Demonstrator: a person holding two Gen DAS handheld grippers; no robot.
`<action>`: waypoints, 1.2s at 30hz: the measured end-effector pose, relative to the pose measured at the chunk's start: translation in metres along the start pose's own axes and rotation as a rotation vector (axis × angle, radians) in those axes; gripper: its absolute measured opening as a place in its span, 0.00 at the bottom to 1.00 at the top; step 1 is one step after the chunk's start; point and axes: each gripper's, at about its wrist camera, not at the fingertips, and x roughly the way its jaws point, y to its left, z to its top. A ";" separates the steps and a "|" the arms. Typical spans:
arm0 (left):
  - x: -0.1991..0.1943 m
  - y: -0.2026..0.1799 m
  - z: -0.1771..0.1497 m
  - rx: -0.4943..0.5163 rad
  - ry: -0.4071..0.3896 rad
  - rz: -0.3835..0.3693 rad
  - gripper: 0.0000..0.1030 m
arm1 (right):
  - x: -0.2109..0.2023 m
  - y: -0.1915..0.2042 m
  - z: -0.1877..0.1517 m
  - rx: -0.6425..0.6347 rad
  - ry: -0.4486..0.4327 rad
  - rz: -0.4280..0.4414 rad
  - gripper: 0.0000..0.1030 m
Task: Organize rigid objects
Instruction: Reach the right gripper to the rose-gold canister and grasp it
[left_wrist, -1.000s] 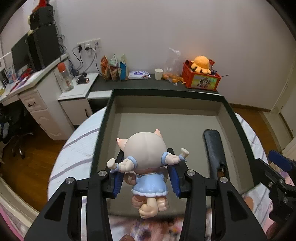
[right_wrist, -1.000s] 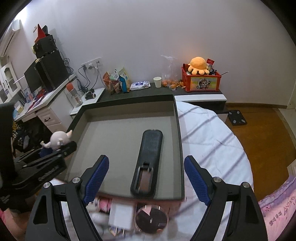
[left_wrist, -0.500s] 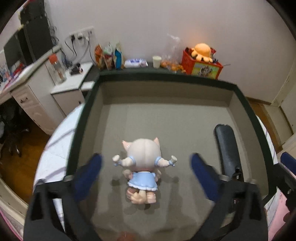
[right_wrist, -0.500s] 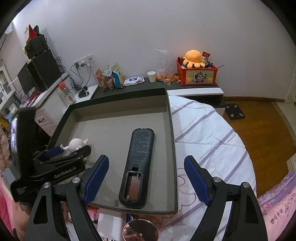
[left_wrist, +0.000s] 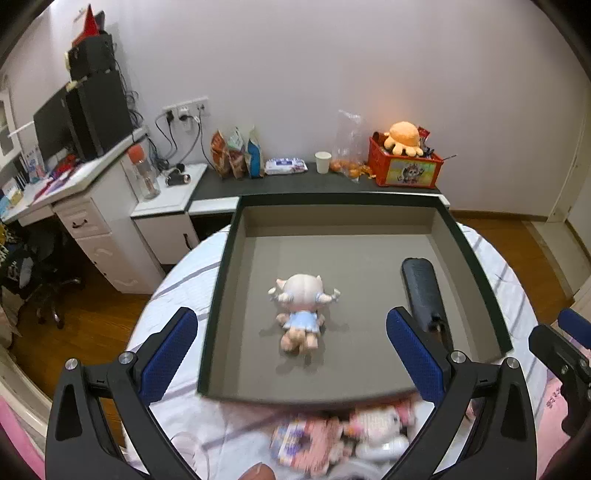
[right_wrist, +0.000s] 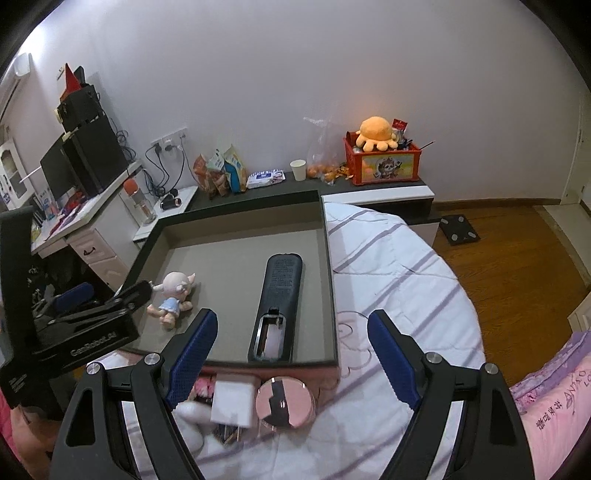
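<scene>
The left gripper (left_wrist: 291, 350) hangs over the near edge of a dark-rimmed tray (left_wrist: 218, 280) resting on a white striped bedcover (left_wrist: 173, 291); its blue pads (left_wrist: 168, 350) stand wide apart with nothing between them. A small doll (left_wrist: 301, 312) in a blue dress lies on the tray's grey floor, well apart from a black remote (left_wrist: 423, 291) near the right wall. Blurred pink items (left_wrist: 340, 435) lie below the tray

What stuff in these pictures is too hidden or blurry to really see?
- Pile of small things in front of the tray, left wrist view: motion blur, nothing readable.
- Doll: its face, turned away in both views.
- Remote, near end, left wrist view: covered by the left gripper finger.
- Print on the remote's back, right wrist view: too small.
</scene>
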 end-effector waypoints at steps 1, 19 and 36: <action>-0.009 0.001 -0.004 -0.001 -0.006 0.006 1.00 | -0.006 0.000 -0.002 0.001 -0.006 0.002 0.82; -0.089 0.006 -0.079 -0.065 -0.011 0.024 1.00 | -0.040 -0.019 -0.072 0.023 0.054 -0.016 0.82; -0.075 0.007 -0.097 -0.077 0.045 0.012 1.00 | -0.012 0.002 -0.082 -0.046 0.107 -0.008 0.82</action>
